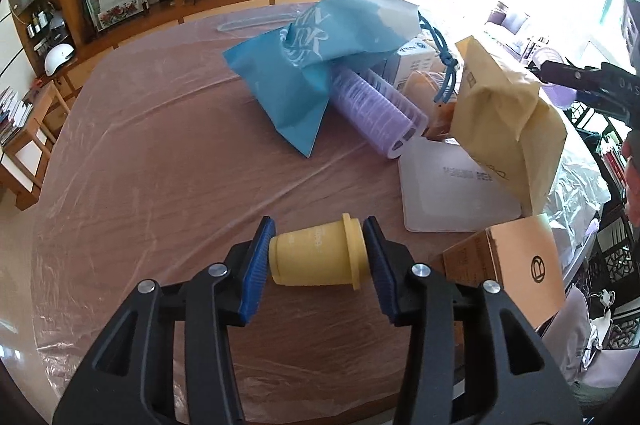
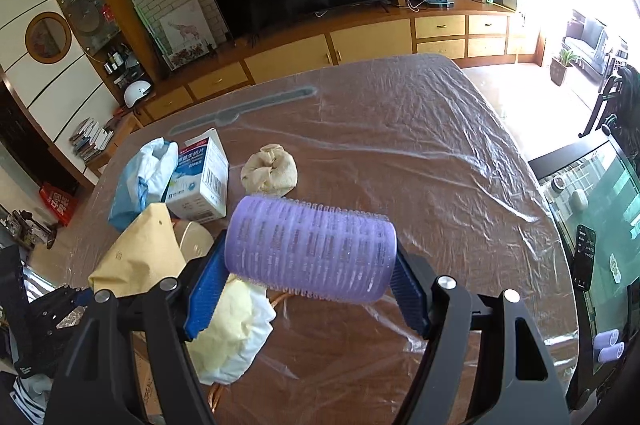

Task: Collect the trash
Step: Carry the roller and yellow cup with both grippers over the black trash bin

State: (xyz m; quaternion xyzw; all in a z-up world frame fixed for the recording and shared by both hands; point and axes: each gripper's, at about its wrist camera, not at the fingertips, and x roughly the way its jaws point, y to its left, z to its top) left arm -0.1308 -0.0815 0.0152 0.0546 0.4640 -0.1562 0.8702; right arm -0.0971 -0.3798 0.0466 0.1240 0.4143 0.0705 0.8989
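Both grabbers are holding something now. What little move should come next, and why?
Probably carry both pieces to wherever the trash goes. The left gripper is shut on the yellow cup, and the right gripper is shut on the purple hair roller. No bin shows in either view, so find it first.

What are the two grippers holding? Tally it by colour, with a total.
Yellow: 1, the plastic cup in the left gripper.
Purple: 1, the hair roller in the right gripper.
Total: 2.
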